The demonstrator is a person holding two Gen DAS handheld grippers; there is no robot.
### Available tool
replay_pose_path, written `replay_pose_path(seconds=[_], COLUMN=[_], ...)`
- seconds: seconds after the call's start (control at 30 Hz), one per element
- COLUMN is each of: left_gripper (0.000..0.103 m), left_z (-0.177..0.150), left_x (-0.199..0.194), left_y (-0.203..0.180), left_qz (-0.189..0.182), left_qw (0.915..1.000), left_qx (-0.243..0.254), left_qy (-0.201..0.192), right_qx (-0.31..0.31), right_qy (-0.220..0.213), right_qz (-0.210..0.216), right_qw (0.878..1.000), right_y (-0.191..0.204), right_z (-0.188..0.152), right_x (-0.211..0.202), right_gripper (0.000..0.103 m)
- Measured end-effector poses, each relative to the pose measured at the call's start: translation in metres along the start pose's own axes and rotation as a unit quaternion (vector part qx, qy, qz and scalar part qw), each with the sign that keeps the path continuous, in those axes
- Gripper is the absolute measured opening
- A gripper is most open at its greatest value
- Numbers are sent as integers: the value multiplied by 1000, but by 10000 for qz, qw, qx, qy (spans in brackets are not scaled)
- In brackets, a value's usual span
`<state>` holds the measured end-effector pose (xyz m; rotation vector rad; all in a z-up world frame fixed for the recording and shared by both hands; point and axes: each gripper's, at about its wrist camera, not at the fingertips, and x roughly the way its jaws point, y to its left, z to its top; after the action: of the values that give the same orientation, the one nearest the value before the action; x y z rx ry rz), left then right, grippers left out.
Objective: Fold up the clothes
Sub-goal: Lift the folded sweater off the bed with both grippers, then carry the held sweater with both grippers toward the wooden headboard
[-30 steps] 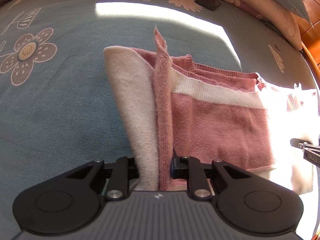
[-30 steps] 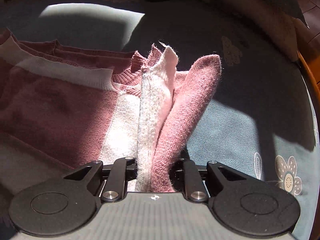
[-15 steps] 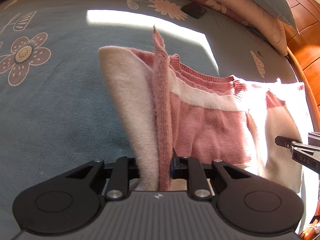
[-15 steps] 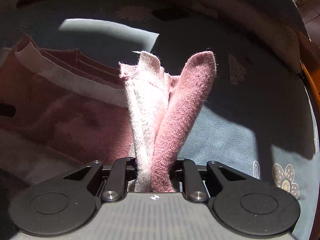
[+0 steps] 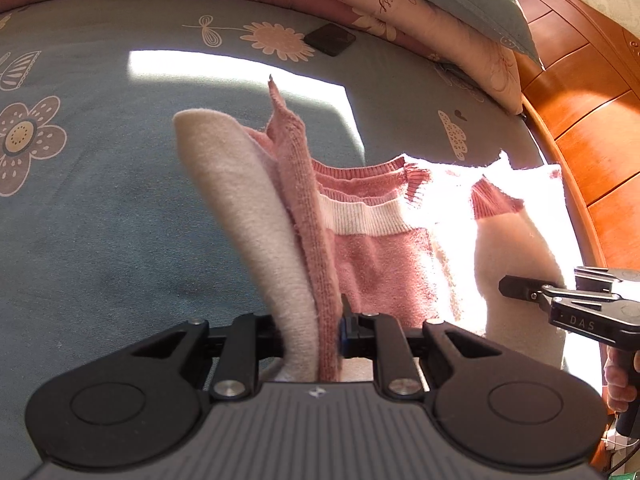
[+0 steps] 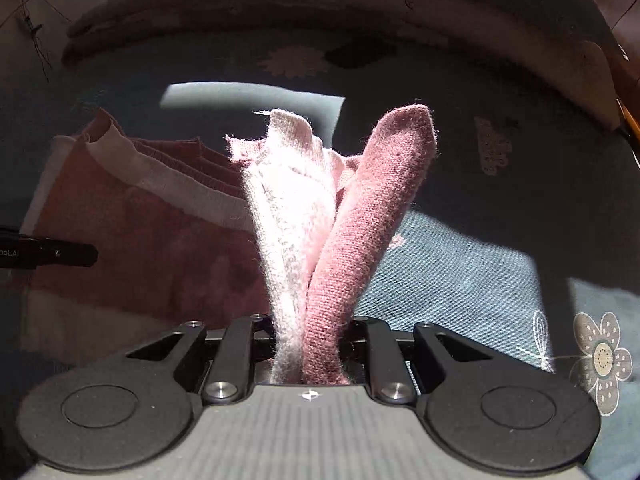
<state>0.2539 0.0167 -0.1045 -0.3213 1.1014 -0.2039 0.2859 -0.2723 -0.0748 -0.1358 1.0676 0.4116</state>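
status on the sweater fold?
Done: both grippers have their grip, the left gripper and right gripper each shut on a bunched side of the pink and white sweater. In hand: it hangs between them above the blue floral bedspread. Left: laying it down folded.

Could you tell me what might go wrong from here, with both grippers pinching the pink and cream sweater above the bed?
1. The left gripper and right gripper each pinch only a narrow bunch of the sweater; the knit could slip out.
2. The layers stand bunched unevenly, so the fold may land crooked.
3. The dark flat object on the bedspread could get covered.
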Motion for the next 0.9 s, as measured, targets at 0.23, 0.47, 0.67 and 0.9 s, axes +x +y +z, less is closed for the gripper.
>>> replay_pose_path(seconds=[0.23, 0.47, 0.67, 0.9], left_gripper=[18, 17, 17, 17], left_z=[-14, -29, -18, -3], left_x=[-20, -25, -18, 6], left_y=[-22, -59, -108, -184], left_qz=[-254, -367, -612, -1123], left_qw=[9989, 9943, 9888, 9756], left_qx=[276, 780, 1135, 1683], left_qy=[275, 624, 752, 858], right_qx=[250, 363, 725, 1441], right_qy=[20, 276, 312, 88], right_qz=[472, 581, 486, 108], right_qw=[9986, 9973, 9957, 9895], right_y=[-8, -21, -42, -78], right_z=[-20, -57, -87, -124], right_x=[-43, -82, -114, -155], right_gripper=[19, 19, 19, 19])
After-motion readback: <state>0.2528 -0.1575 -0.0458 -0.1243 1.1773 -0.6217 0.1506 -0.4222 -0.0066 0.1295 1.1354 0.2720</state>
